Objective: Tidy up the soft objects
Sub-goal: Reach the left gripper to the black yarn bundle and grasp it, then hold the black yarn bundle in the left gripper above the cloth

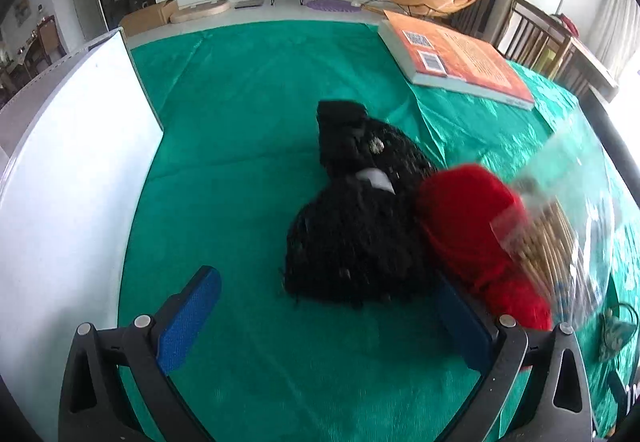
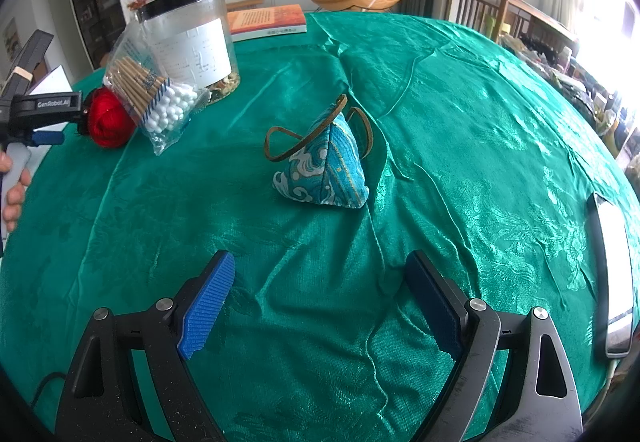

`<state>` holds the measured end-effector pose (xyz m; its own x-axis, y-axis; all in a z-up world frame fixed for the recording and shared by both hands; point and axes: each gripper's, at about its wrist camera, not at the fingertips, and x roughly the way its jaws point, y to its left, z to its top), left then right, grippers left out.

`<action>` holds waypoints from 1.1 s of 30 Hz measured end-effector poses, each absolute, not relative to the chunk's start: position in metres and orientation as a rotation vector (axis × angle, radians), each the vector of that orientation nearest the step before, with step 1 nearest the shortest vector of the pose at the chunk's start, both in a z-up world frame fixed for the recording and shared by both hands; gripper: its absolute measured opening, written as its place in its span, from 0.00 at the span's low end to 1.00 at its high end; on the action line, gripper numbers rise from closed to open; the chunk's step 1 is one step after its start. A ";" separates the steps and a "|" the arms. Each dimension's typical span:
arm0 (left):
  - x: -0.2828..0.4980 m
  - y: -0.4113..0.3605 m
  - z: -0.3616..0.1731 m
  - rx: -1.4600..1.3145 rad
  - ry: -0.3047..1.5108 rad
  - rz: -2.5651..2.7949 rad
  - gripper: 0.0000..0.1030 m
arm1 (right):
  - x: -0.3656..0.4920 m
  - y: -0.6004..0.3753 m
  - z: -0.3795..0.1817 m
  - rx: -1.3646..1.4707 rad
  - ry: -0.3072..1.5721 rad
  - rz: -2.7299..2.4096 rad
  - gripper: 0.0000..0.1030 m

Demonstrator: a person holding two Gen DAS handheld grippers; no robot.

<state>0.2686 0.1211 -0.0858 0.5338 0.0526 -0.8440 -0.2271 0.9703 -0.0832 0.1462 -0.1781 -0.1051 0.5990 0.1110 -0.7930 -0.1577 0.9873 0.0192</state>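
Note:
In the left wrist view a black knitted item (image 1: 352, 222) lies mid-table on the green cloth (image 1: 240, 122), with a red yarn ball (image 1: 468, 234) pressed against its right side. My left gripper (image 1: 326, 322) is open just in front of the black item; its right finger (image 1: 460, 322) is at the near edges of the black item and the yarn. In the right wrist view a blue patterned triangular pouch (image 2: 324, 170) with a brown strap stands on the cloth. My right gripper (image 2: 322, 302) is open, short of the pouch and apart from it, with nothing between its fingers.
A bag of cotton swabs (image 2: 160, 98) leans on a clear jar (image 2: 192, 38) beside the red yarn ball (image 2: 108, 118). An orange book (image 1: 456, 58) lies at the back, a white board (image 1: 72, 182) at the left and a phone (image 2: 612, 282) at the right edge. A hand (image 2: 12, 194) holds the left tool.

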 end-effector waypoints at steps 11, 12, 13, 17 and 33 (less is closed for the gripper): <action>0.273 0.114 -0.085 -0.156 0.977 0.069 0.38 | 0.146 -0.178 -0.105 -0.059 0.919 0.159 0.88; 0.263 0.114 -0.084 -0.190 0.983 0.073 0.38 | 0.146 -0.178 -0.105 -0.059 0.919 0.160 0.88; 0.252 0.114 -0.083 -0.217 0.987 0.079 0.38 | 0.146 -0.178 -0.105 -0.059 0.920 0.159 0.88; 0.197 0.100 -0.087 -0.263 1.012 0.066 0.38 | 0.146 -0.178 -0.105 -0.059 0.919 0.160 0.89; 0.117 0.063 -0.084 -0.090 0.958 0.011 0.98 | 0.146 -0.177 -0.105 -0.056 0.919 0.162 0.88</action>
